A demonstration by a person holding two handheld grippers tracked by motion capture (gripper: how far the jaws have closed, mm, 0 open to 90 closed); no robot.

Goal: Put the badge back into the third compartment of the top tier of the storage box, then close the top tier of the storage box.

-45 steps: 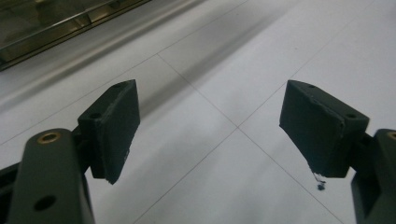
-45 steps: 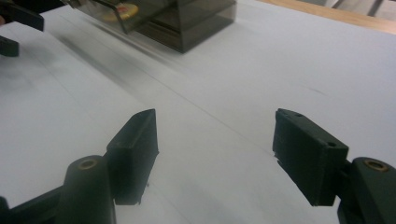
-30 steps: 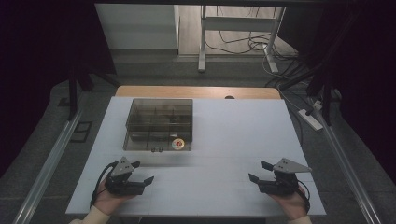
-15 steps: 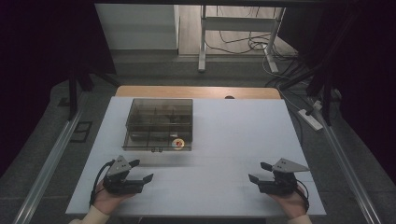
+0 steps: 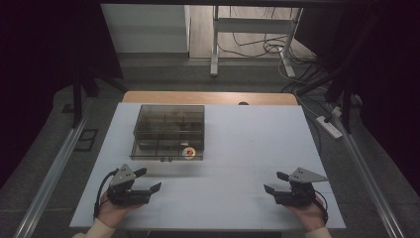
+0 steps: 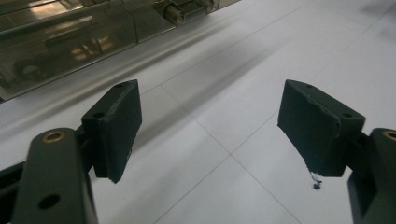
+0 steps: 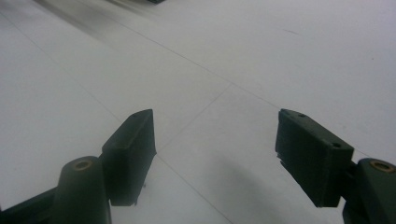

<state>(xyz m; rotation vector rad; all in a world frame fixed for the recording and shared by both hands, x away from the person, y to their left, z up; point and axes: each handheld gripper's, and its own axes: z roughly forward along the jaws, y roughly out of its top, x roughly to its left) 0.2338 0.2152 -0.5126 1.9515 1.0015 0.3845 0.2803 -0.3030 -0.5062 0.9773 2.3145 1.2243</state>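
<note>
A white worktop [image 5: 237, 148] is seen, marked into big squares by thin seams, with a strip of bare wood along its far edge. It's surrounded by dark curtains, and a grey floor [image 5: 163, 74] is lit up beyond it, with a white frame leg and loose cables lying about. A power strip [image 5: 329, 126] is spotted off the right side, and metal rails run down both sides.

A smoky clear box [image 5: 169, 131] with compartments is set on the far left half, and a small round red-and-yellow thing [image 5: 188, 151] is seen in its near right compartment.

The left gripper [image 5: 147, 180] is held near the front left, just short of the box, jaws wide, nothing between them. The right gripper [image 5: 275, 182] is held front right, well apart from the box, also spread wide and empty.
</note>
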